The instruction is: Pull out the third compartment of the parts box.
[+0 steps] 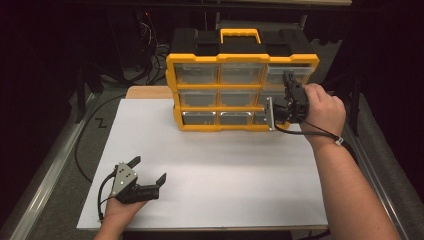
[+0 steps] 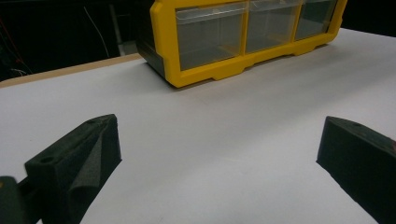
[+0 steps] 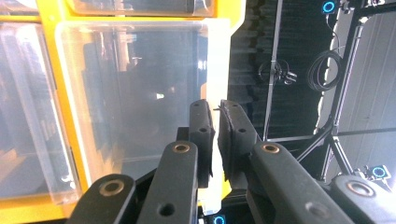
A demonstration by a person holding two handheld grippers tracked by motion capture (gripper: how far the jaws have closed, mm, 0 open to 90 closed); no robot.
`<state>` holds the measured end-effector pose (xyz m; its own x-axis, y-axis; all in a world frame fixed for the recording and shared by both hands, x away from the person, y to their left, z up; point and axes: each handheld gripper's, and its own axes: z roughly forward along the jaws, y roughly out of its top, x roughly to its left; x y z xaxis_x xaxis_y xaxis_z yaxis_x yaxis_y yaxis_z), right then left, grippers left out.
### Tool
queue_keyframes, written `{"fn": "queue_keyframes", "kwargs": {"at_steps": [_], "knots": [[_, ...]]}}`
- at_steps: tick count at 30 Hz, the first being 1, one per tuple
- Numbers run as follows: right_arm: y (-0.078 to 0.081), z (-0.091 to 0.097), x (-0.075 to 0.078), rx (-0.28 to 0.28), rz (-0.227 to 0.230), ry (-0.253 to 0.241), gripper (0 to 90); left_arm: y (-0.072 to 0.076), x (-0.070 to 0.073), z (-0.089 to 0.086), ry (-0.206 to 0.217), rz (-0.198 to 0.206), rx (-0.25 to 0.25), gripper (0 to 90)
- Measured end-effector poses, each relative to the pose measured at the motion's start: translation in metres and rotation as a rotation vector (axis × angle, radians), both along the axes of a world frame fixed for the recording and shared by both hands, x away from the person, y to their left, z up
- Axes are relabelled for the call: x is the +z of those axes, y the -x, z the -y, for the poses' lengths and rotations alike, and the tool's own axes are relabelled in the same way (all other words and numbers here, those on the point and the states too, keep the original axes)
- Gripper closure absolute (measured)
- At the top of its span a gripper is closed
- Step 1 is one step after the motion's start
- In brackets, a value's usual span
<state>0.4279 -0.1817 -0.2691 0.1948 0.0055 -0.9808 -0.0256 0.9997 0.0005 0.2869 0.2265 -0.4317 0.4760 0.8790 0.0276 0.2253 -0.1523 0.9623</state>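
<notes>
A yellow organizer (image 1: 220, 90) with clear drawers and a black top stands at the back of the white table (image 1: 225, 165). My right gripper (image 1: 281, 107) reaches into its right column and is shut on the front lip of a clear drawer (image 1: 270, 114), which sticks out a little from the frame. In the right gripper view the pads (image 3: 201, 126) pinch that thin clear lip of the drawer (image 3: 140, 93), the gripper (image 3: 216, 116) closed tight on it. My left gripper (image 1: 148, 170) rests near the table's front left, open and empty (image 2: 217, 140), facing the organizer (image 2: 205, 70).
A wooden board edge (image 1: 147, 91) shows behind the white sheet at the left. Cables (image 1: 82, 150) trail over the grey floor to the left. Black stands (image 3: 275, 70) and dark curtains surround the table.
</notes>
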Motion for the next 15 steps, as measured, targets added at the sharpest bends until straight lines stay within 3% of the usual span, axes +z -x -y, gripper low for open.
{"fn": "queue_keyframes", "kwargs": {"at_steps": [6, 15], "knots": [[0.012, 0.004, 0.000, 0.011, -0.014, -0.002, 84.9, 0.000, -0.001, 0.000, -0.005, -0.004, 0.000, 0.6], [0.014, 0.013, 0.005, -0.004, -0.074, 0.004, 68.7, 0.000, -0.001, -0.001, -0.005, -0.003, 0.004, 0.6]]}}
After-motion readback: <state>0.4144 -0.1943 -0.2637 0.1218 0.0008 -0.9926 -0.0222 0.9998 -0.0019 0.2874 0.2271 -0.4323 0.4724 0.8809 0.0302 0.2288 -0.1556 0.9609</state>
